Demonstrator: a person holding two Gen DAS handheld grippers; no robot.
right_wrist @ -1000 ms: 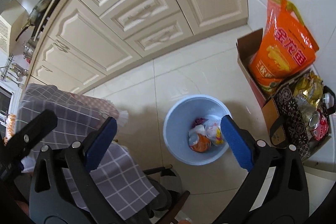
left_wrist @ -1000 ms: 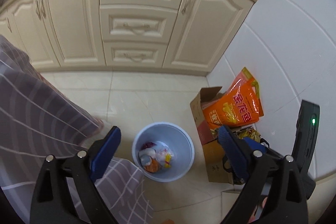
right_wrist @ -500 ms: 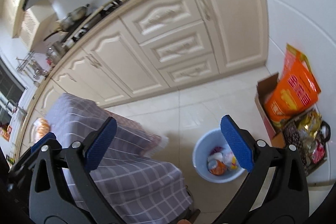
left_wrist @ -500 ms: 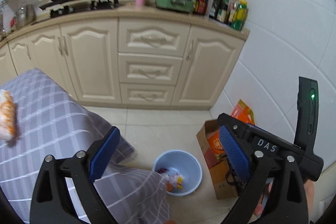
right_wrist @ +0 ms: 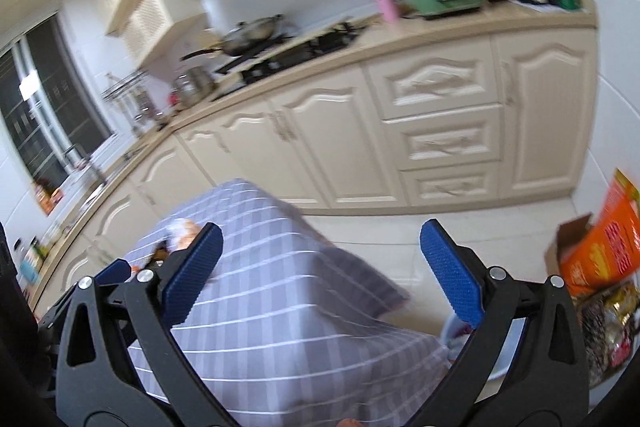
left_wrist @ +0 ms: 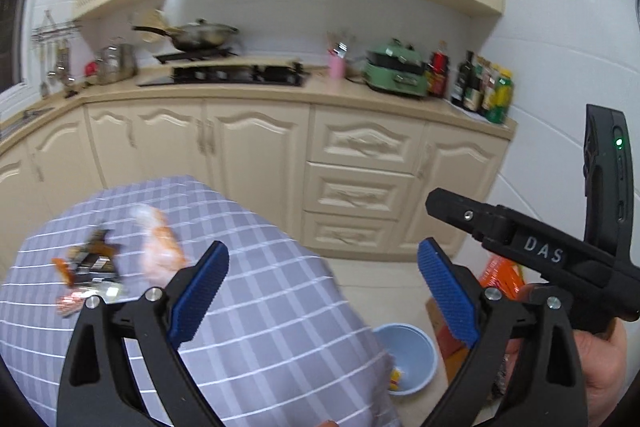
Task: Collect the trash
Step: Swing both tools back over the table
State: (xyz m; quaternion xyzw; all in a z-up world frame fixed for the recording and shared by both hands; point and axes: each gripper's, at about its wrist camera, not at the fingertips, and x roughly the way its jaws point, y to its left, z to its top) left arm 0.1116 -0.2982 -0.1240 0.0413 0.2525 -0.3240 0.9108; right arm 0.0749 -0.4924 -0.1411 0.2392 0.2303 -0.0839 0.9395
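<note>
The checked tablecloth [left_wrist: 260,291] fills the space under and ahead of both grippers. On it, ahead and to the left of the left gripper [left_wrist: 320,291], lies the remaining trash: an orange-and-clear snack bag [left_wrist: 160,247], its long axis running away from the gripper, and dark crumpled wrappers [left_wrist: 88,269] further left. The left gripper looks nearer to them than the right gripper [right_wrist: 320,267]. The blue bin [left_wrist: 408,355] sits low to the right on the floor. Both grippers gape wide and hold nothing.
</note>
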